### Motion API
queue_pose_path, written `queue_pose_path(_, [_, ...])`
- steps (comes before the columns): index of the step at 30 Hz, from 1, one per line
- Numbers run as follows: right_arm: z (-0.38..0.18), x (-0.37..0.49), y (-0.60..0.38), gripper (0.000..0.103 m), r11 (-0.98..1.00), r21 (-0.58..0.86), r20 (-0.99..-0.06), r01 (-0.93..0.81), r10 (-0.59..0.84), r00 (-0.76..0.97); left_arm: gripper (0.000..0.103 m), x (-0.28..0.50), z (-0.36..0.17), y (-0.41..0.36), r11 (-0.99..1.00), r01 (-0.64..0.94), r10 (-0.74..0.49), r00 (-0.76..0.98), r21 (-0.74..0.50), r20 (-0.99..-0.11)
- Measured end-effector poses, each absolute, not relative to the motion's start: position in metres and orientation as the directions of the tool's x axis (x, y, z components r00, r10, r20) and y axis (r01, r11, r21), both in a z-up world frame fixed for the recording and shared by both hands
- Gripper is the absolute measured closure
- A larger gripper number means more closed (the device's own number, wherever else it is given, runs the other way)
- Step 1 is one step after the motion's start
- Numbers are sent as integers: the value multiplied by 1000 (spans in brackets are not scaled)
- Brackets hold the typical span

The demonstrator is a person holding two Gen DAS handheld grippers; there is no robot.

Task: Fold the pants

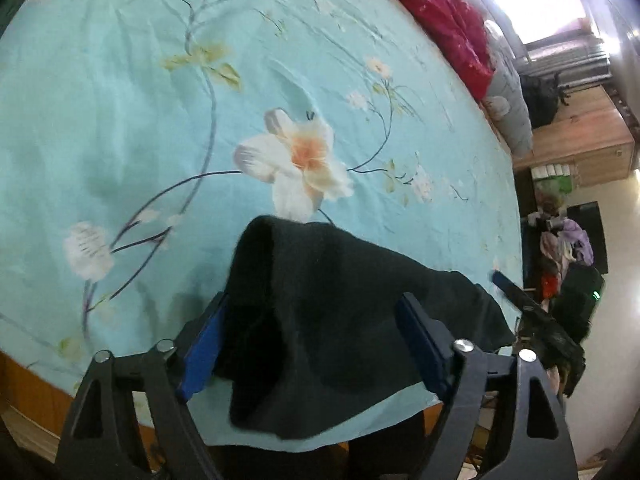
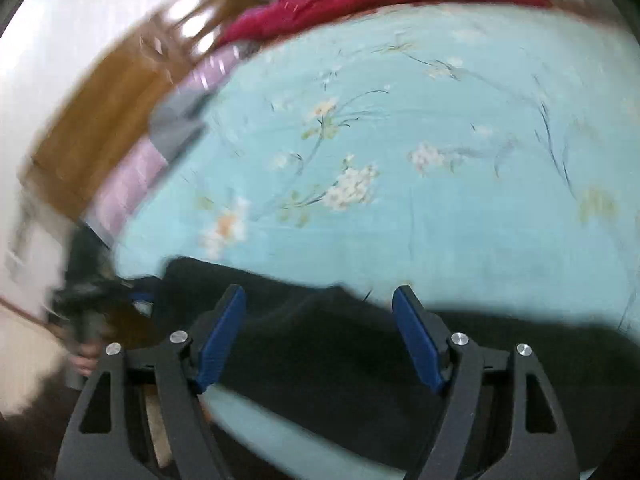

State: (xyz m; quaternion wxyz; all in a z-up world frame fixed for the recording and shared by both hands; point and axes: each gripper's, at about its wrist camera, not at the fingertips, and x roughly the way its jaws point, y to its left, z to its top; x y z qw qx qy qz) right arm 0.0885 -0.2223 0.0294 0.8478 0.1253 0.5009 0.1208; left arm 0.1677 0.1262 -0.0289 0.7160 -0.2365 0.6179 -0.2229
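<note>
Dark pants point(image 1: 320, 320) lie bunched on the near edge of a light blue floral bedsheet point(image 1: 160, 120). My left gripper point(image 1: 316, 320) is open, its blue pads on either side of a raised fold of the pants. In the right wrist view, which is motion-blurred, the pants point(image 2: 340, 352) spread across the near part of the sheet point(image 2: 440, 220). My right gripper point(image 2: 320, 320) is open just above the cloth, holding nothing. The right gripper also shows at the right edge of the left wrist view point(image 1: 532, 312).
A red quilt point(image 1: 440, 12) and pillows point(image 1: 508, 108) lie along the far side of the bed. A wooden cabinet point(image 1: 580, 132) and a pile of clothes point(image 1: 560, 248) stand beyond the bed. The bed's wooden frame point(image 1: 28, 400) runs along the near edge.
</note>
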Motion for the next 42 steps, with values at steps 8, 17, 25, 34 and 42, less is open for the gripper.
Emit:
queue_pose_path(8, [-24, 112, -166, 91, 932, 43, -966, -360, 130, 222, 90, 158, -43, 128, 822, 31, -564, 179, -569, -806])
queue_pose_path(17, [-43, 134, -186, 97, 974, -106, -946, -201, -36, 322, 92, 162, -65, 145, 834, -85, -514, 235, -544, -825])
queue_pose_path(25, [17, 59, -261, 95, 926, 372, -803, 70, 283, 524, 37, 114, -23, 171, 750, -68, -608, 320, -658, -726])
queue_pose_path(34, [-41, 13, -256, 94, 871, 444, -829, 210, 311, 466, 47, 101, -62, 131, 820, -123, -532, 194, -558, -824])
queue_pose_path(42, [15, -104, -397, 25, 662, 568, -693, 489, 64, 718, 25, 82, -50, 141, 706, -167, -646, 248, -688, -722])
